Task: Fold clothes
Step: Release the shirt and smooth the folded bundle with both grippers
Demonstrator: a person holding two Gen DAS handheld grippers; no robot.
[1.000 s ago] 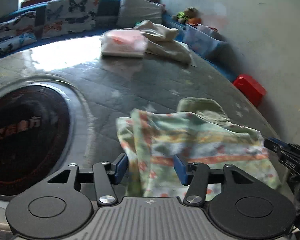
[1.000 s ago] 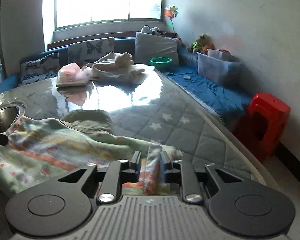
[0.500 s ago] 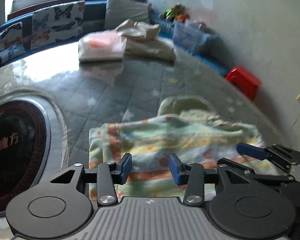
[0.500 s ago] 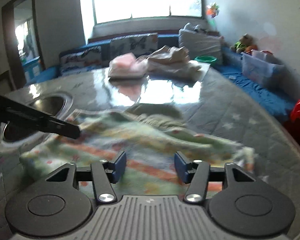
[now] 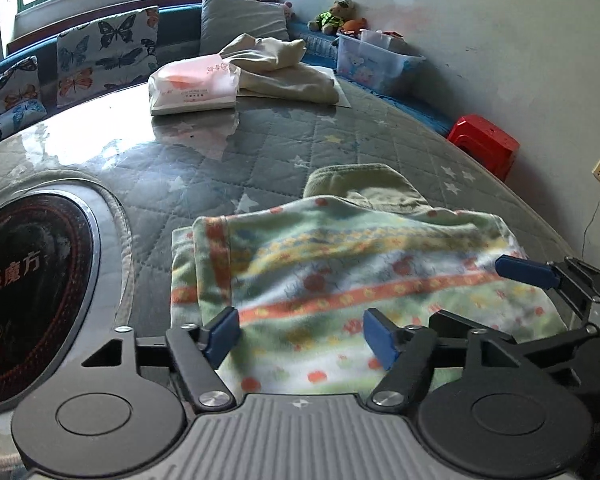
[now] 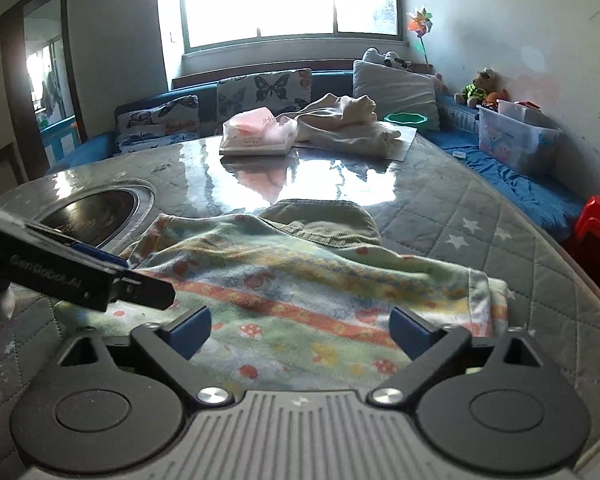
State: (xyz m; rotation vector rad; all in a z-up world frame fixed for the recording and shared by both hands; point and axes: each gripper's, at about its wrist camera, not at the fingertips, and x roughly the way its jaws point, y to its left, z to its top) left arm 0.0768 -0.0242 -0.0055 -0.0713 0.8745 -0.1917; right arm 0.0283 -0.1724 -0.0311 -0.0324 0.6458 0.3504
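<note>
Green, orange and yellow patterned cloth lies folded flat at the near edge of the table, which carries a glossy quilted grey cover with stars. An olive garment is partly covered by the cloth's far edge. The left gripper is above the cloth's near edge, its jaws apart and opening, with nothing pressed by the pads. The right gripper is above the same edge, its jaws wide and opening, pads clear of the fabric. At the table's far edge are a pink-and-white packet and a cream garment. A round dark inset occupies the table's left side.
</note>
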